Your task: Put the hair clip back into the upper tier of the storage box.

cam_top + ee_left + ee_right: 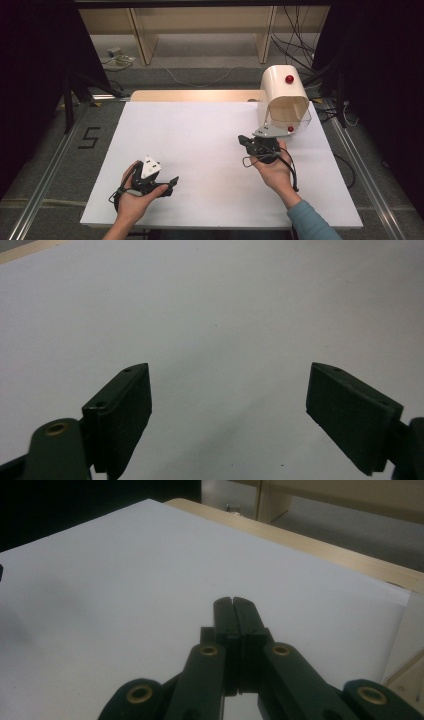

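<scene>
Left tool: nearest the person, low over the near-left part of the tabletop, held in the left hand; its two black jaws stand wide apart, released, with nothing between them. In the left gripper view the left tool has bare white surface between its pads.
Left tool's top: a grey three-cornered plate sits on it, and a black cable loops by the wrist.
Right tool: farther in, on the right half of the tabletop, held in the right hand; its tip points toward the left and away from the person. In the right gripper view the right tool has both jaws pressed flat together, clenched, gripping nothing.
Sleeve: a blue-grey sleeve covers the right forearm.
Tabletop: a white sheet over a wooden top, whose pale edge shows along the far side.
Cream box: at the far right of the tabletop, just beyond the right tool; rounded cream hood with a red knob on top, a clear front flap and a second red knob low on that flap. It stands apart from both tools.
Floor beyond: cables and pale wooden legs lie past the far edge.
</scene>
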The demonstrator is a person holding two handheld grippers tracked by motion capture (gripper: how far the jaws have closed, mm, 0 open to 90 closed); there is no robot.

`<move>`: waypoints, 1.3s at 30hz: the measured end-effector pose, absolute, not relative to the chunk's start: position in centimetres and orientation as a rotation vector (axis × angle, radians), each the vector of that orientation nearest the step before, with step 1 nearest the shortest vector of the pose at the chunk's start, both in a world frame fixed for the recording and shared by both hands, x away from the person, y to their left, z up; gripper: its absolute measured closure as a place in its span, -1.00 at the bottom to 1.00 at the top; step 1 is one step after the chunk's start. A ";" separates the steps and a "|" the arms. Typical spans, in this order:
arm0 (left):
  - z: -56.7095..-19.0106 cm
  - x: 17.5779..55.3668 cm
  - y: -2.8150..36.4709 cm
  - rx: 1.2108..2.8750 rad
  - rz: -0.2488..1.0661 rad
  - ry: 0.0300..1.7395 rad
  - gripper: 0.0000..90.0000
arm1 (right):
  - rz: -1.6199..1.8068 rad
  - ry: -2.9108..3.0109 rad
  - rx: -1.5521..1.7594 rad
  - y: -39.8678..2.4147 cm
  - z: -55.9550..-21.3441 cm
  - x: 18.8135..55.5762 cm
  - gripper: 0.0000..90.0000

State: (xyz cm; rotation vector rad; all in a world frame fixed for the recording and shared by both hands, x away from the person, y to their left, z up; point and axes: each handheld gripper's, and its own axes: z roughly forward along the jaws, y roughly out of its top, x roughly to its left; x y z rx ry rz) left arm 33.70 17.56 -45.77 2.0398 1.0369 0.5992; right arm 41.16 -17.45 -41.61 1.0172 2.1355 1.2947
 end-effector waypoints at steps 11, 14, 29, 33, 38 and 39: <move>-45.8 33.7 17.5 2.041 0.599 1.035 -0.59 | 1.292 2.123 1.020 -17.7 -41.3 41.2 1.00; -45.8 33.7 17.5 2.041 0.599 1.035 -0.59 | 1.300 2.120 1.019 -17.8 -41.3 41.3 1.00; -45.8 33.7 17.5 2.040 0.602 1.036 -0.59 | 1.307 2.103 1.024 -18.0 -40.9 41.3 1.00; -45.8 33.7 17.5 2.040 0.601 1.035 -0.59 | 1.304 2.100 1.024 -18.1 -40.9 41.4 1.00; -45.8 33.7 17.5 2.040 0.601 1.036 -0.59 | 1.304 2.099 1.024 -18.1 -40.9 41.4 1.00; -45.8 33.7 17.5 2.040 0.601 1.036 -0.59 | 1.306 2.097 1.024 -18.1 -40.8 41.4 1.00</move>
